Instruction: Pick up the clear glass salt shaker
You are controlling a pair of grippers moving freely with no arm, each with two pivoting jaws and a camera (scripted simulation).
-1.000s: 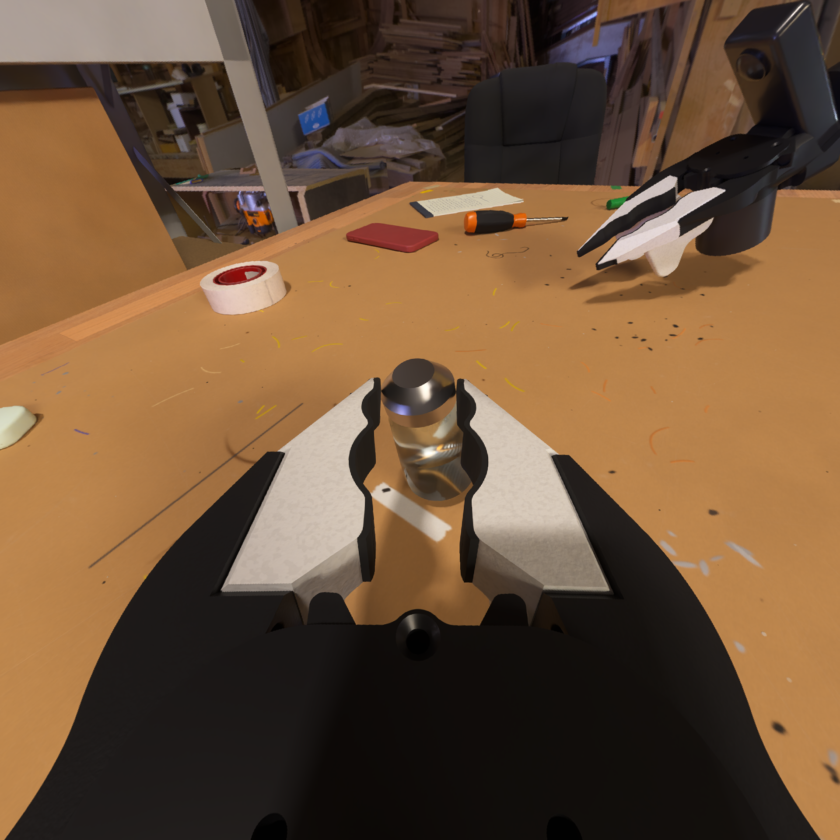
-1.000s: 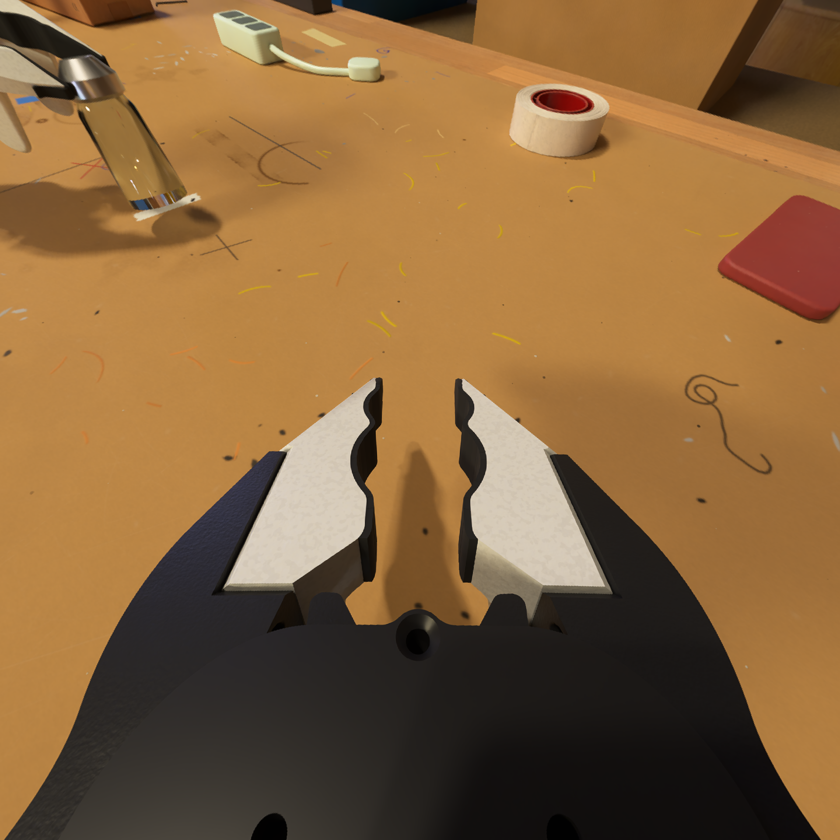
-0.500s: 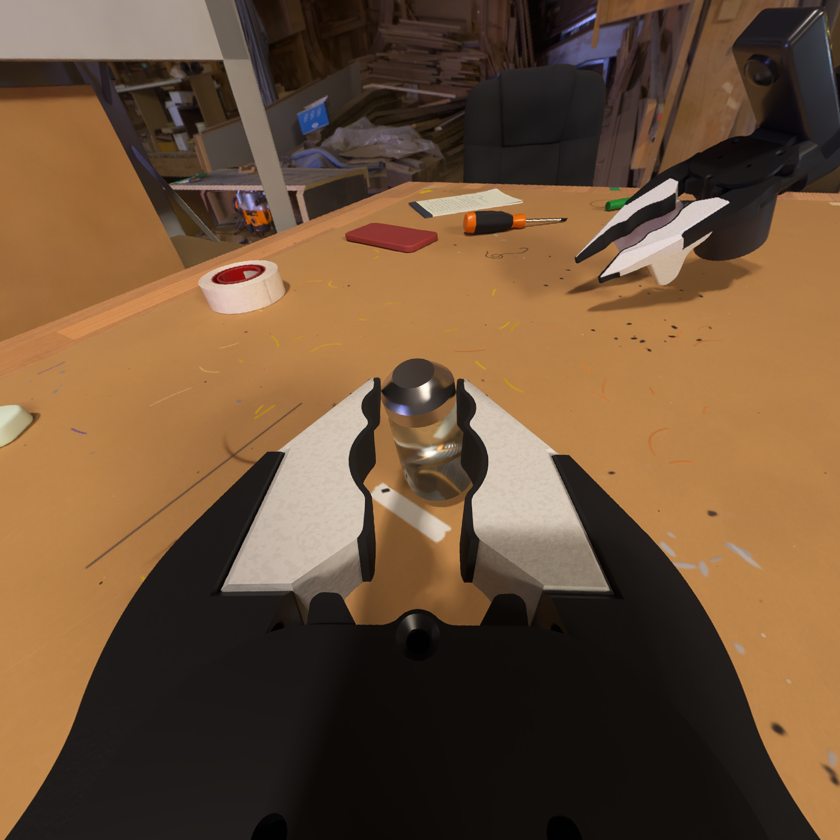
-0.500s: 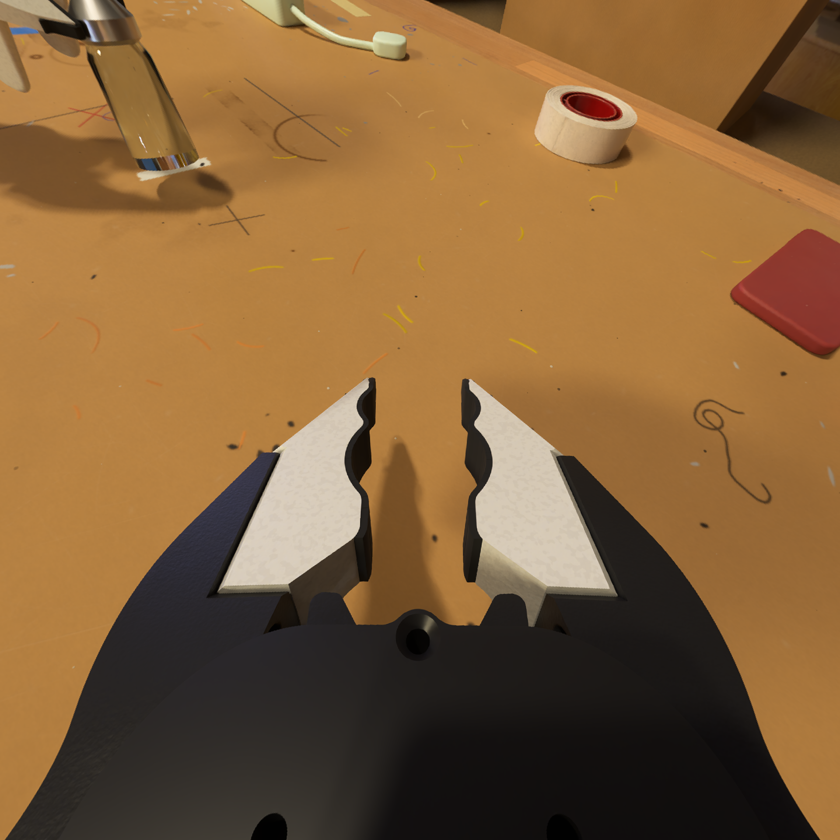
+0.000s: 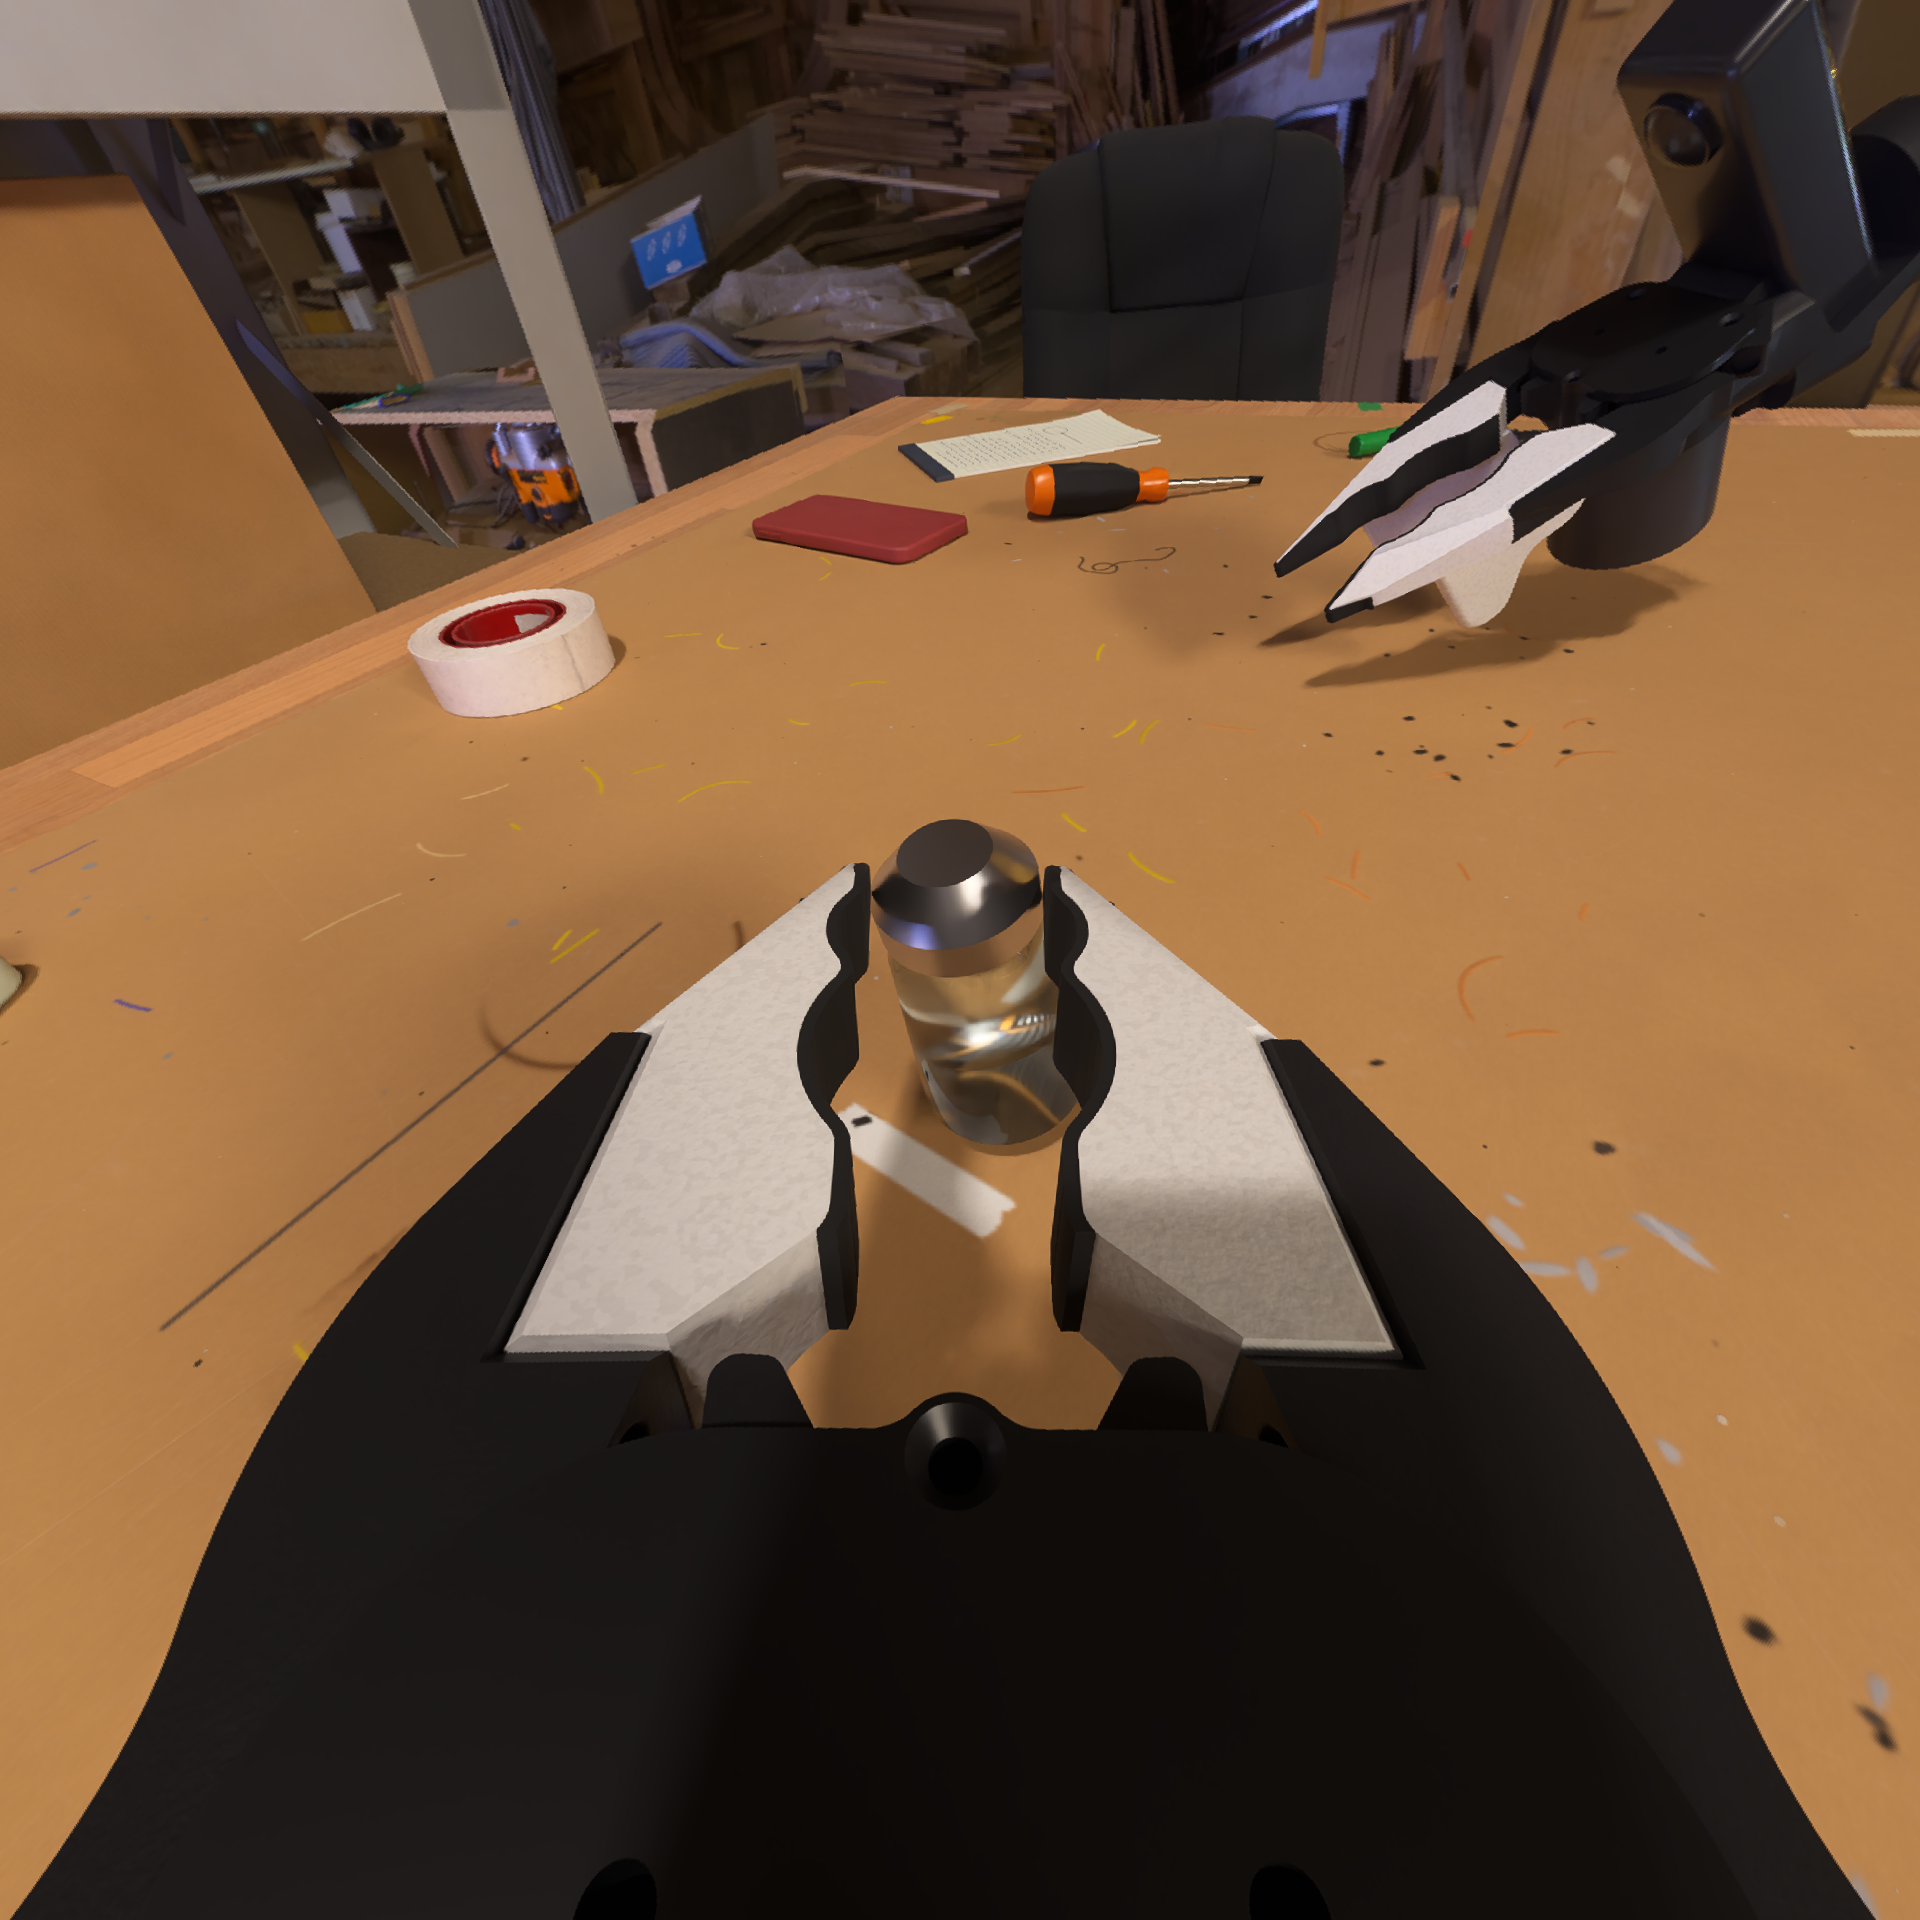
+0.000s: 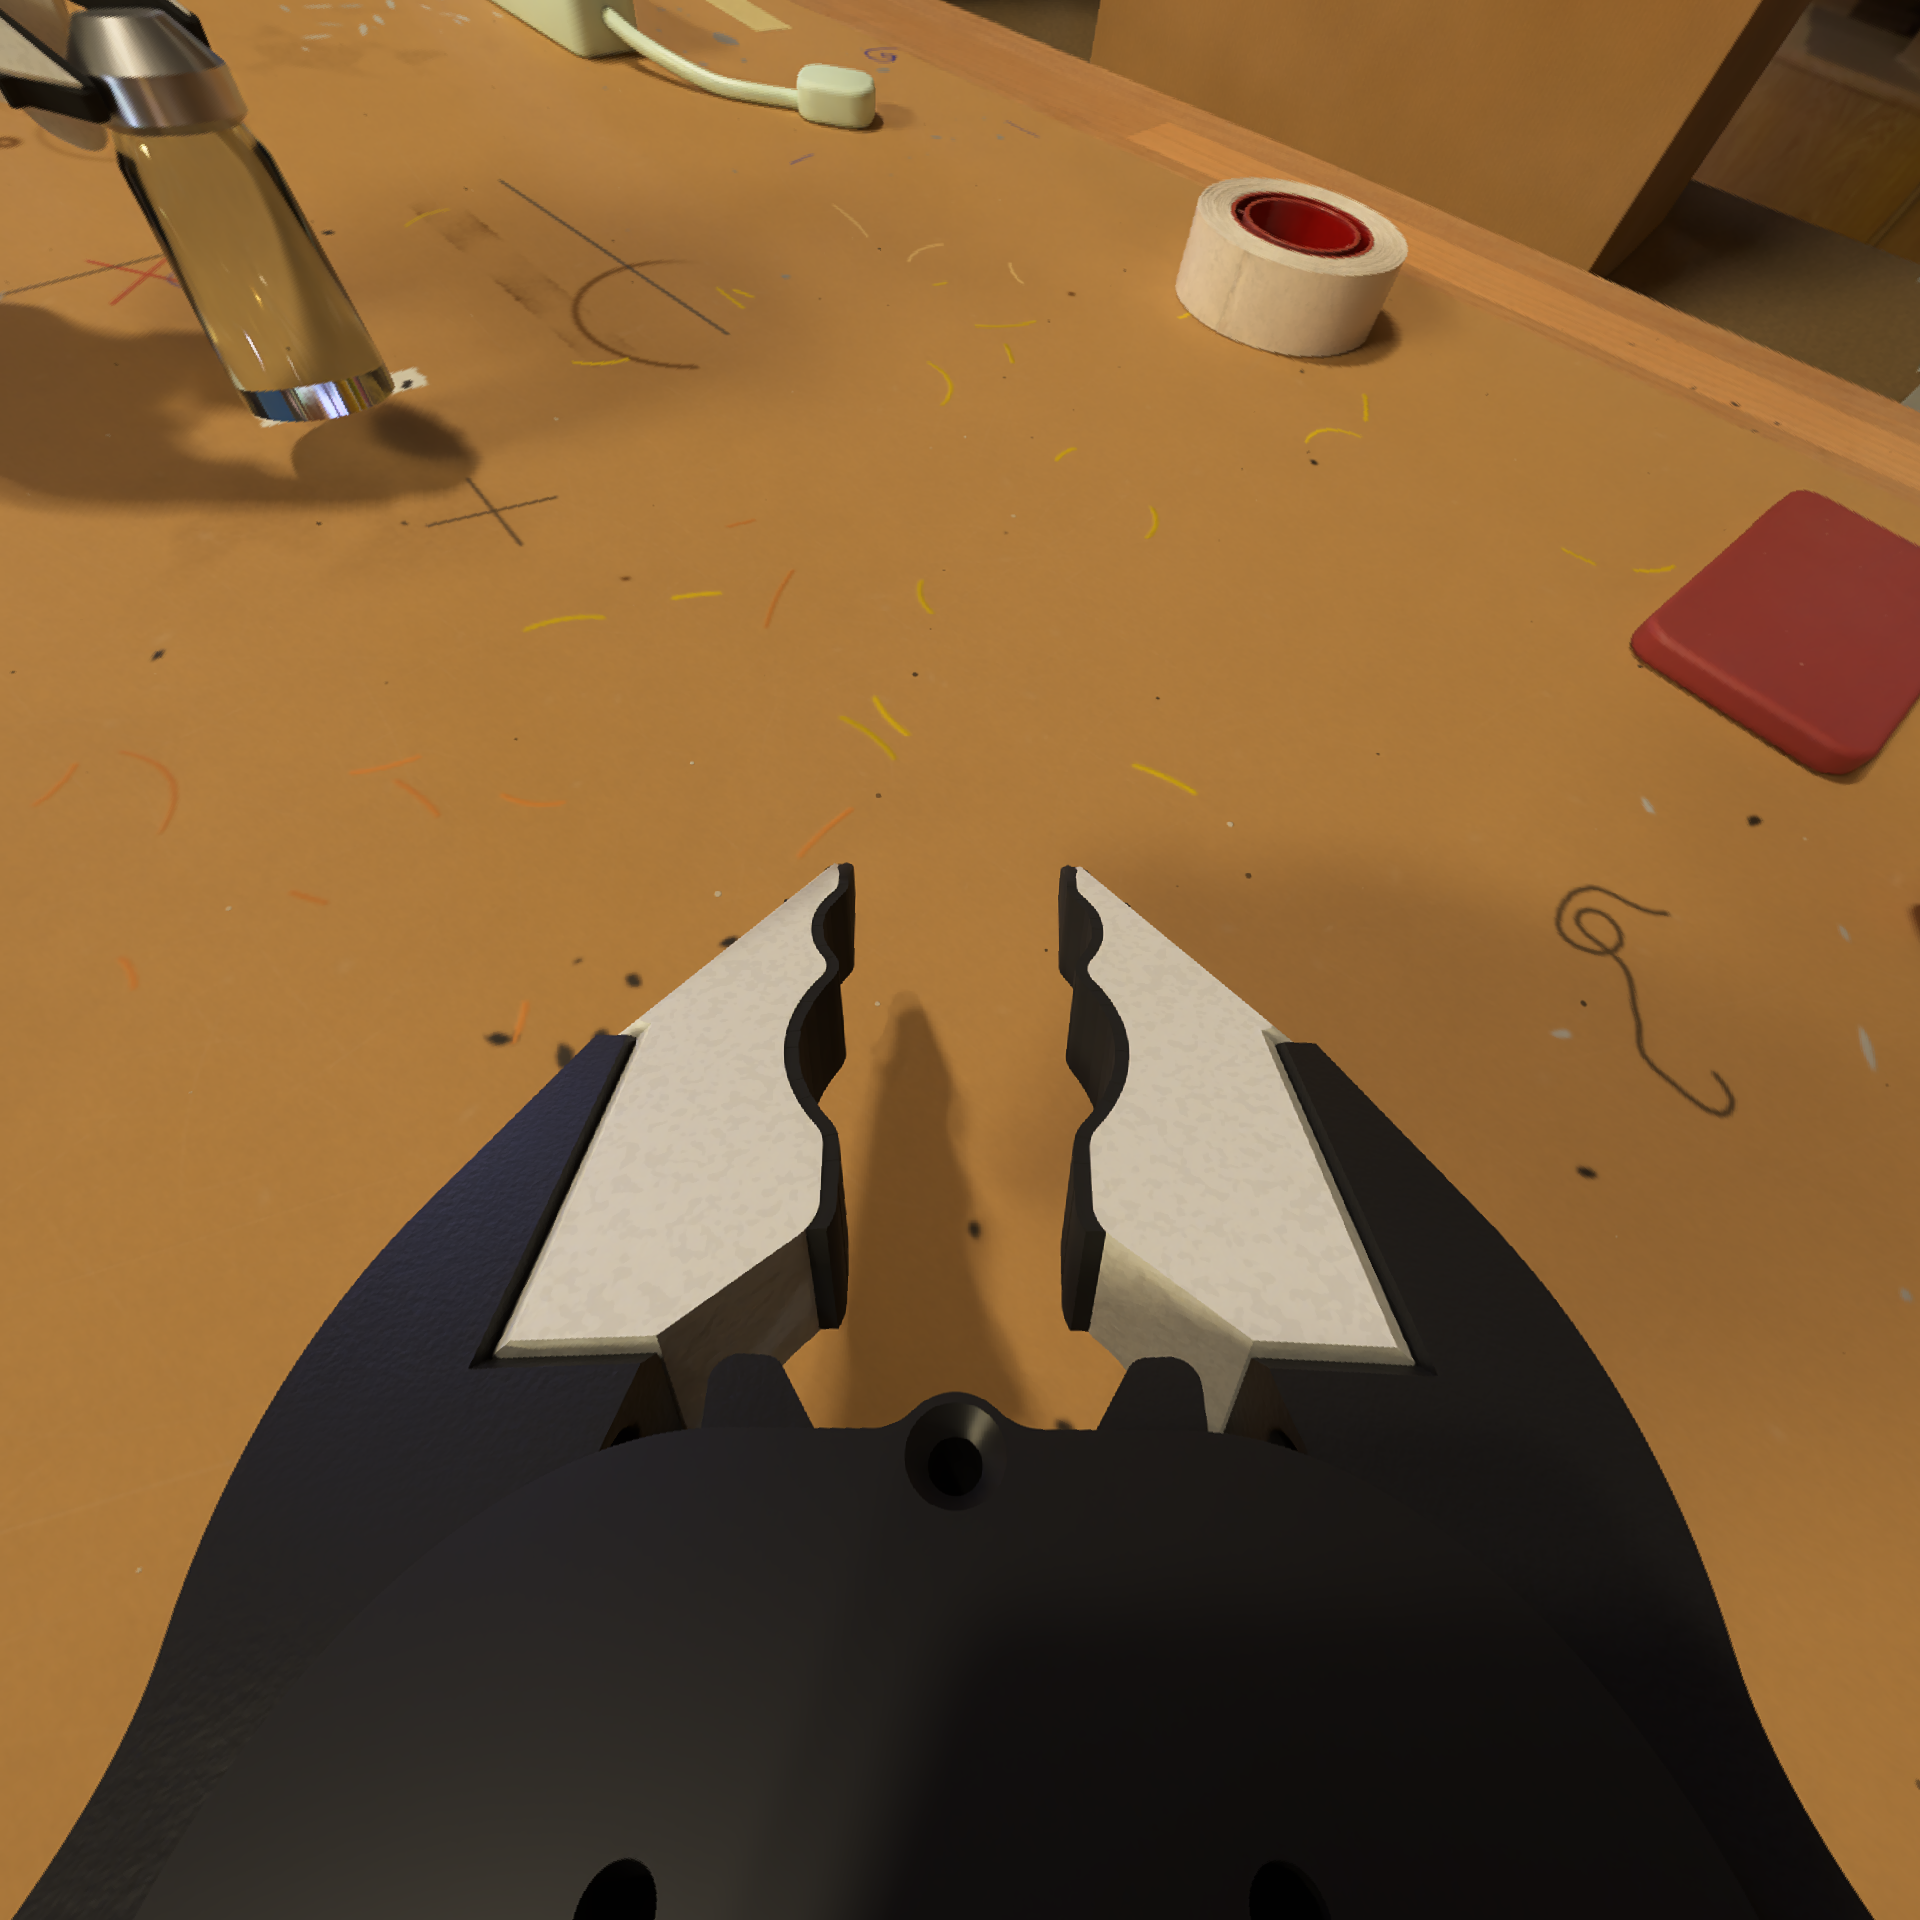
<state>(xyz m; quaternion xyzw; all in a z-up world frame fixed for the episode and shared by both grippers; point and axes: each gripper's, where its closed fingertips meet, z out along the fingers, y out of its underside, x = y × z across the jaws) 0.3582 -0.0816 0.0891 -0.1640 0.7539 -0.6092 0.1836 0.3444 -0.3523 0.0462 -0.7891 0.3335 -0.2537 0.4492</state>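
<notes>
The clear glass salt shaker [image 5: 971,997] with a silver metal cap sits between the fingertips of my left gripper [image 5: 954,894], which is shut on its cap end. In the right wrist view the shaker [image 6: 234,260] hangs tilted above the brown table, its base clear of its own shadow, held at the far upper left. My right gripper [image 6: 956,883] is open and empty, low over the table; it also shows in the left wrist view [image 5: 1320,582] at the far right.
A roll of masking tape [image 5: 511,649] with a red core lies near the table's left edge. A red pad [image 5: 860,527], an orange-handled screwdriver [image 5: 1127,486] and a notepad [image 5: 1029,442] lie at the far side. A pale green plug and cord [image 6: 821,94] lie beyond the shaker.
My right gripper's jaws have spread wider and it has moved across the table. The left gripper still grips the shaker, and its view has shifted slightly.
</notes>
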